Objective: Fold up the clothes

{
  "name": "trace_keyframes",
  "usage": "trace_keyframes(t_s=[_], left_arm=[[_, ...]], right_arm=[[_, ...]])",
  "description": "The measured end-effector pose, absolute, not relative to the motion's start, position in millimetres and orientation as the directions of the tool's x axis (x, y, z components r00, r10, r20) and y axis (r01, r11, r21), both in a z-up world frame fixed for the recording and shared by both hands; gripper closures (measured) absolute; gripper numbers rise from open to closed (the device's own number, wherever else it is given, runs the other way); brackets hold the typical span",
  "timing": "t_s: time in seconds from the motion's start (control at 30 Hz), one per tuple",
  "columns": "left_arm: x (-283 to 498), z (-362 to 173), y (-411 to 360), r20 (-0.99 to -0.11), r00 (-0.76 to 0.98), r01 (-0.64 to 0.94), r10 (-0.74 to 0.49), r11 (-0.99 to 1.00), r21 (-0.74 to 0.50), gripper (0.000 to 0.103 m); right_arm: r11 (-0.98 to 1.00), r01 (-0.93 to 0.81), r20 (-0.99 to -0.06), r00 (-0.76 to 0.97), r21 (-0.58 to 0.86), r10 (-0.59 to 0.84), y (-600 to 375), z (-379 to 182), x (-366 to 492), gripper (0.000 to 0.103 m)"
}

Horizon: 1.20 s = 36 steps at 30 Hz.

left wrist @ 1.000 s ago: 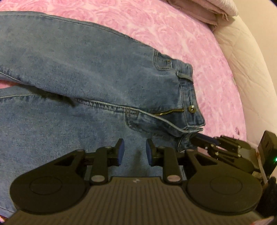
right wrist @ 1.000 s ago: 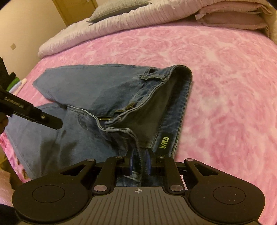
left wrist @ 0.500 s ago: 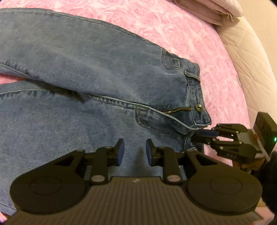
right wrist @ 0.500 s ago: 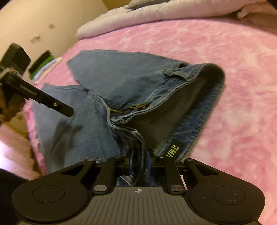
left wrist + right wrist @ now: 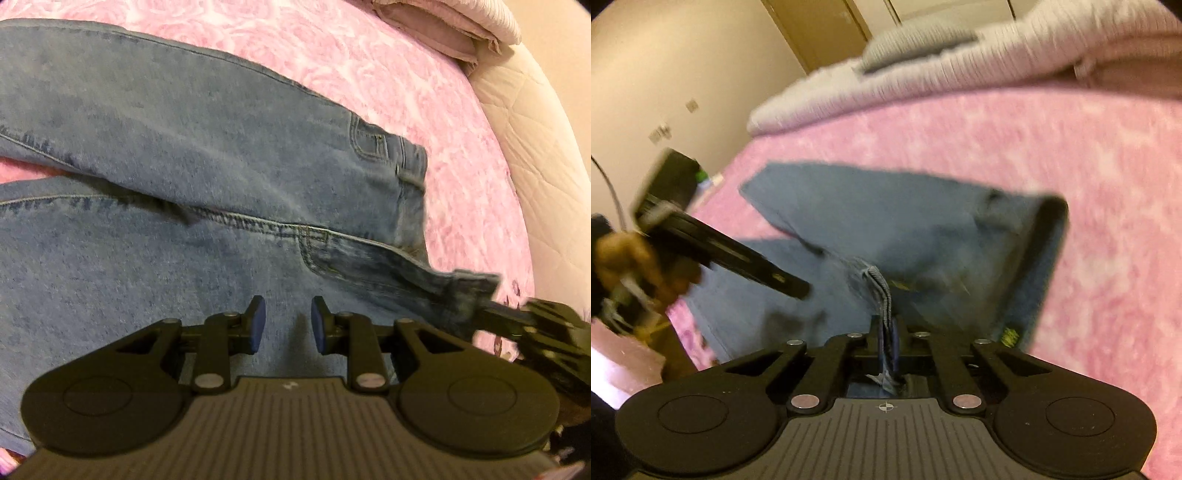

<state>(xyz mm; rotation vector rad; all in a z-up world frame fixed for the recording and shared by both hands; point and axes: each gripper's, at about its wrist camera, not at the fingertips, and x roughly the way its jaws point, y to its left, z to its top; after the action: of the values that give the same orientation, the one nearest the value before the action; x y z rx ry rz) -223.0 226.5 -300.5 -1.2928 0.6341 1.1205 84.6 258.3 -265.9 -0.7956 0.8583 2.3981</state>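
Note:
A pair of blue jeans [image 5: 192, 155] lies on the pink bedspread [image 5: 369, 74], legs running left, waistband at the right. My left gripper [image 5: 284, 325] is open and empty, hovering over the near leg. My right gripper [image 5: 886, 332] is shut on the near corner of the jeans waistband [image 5: 881, 291] and lifts it off the bed; it also shows in the left wrist view [image 5: 491, 314] at the right. In the right wrist view the jeans [image 5: 886, 229] spread ahead, blurred, and the left gripper [image 5: 798, 290] reaches in from the left.
Folded pale bedding [image 5: 443, 26] lies at the far edge of the bed, and a cream quilted mattress side [image 5: 535, 147] is on the right. In the right wrist view a grey pillow [image 5: 916, 44] and white blanket [image 5: 997, 70] lie beyond, with a wall and door behind.
My right gripper has pulled the waistband corner up and to the right, stretching the fly edge. The zipper and button no longer show. My left gripper has stayed open over the leg.

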Motion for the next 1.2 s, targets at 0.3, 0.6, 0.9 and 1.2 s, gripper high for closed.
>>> trace_keyframes(t_s=[0.3,0.6,0.9,1.2], left_arm=[[-213,-302,234,-0.873,0.396,-0.898,0.283,-0.077,-0.433,0.082],[-217,-312,235,-0.881,0.392,-0.9,0.265,-0.086,-0.426,0.082],[-222,-308,235,-0.876,0.401,-0.9,0.268,-0.061,-0.431,0.082],[-226,-304,244,-0.854,0.425,-0.888,0.3,-0.046,-0.458,0.082]], right_arm=[[-0.211,-0.914,-0.892,-0.39,0.346,0.23,316,-346,104,0.099],[-0.225,-0.839,-0.782,-0.543,0.495,0.307,303,-311,105,0.093],[-0.222,-0.919,-0.85,-0.387,0.325,0.358,287,-336,87,0.102],[-0.099,-0.852,-0.771,-0.51,0.514,0.381,321,-316,100,0.07]])
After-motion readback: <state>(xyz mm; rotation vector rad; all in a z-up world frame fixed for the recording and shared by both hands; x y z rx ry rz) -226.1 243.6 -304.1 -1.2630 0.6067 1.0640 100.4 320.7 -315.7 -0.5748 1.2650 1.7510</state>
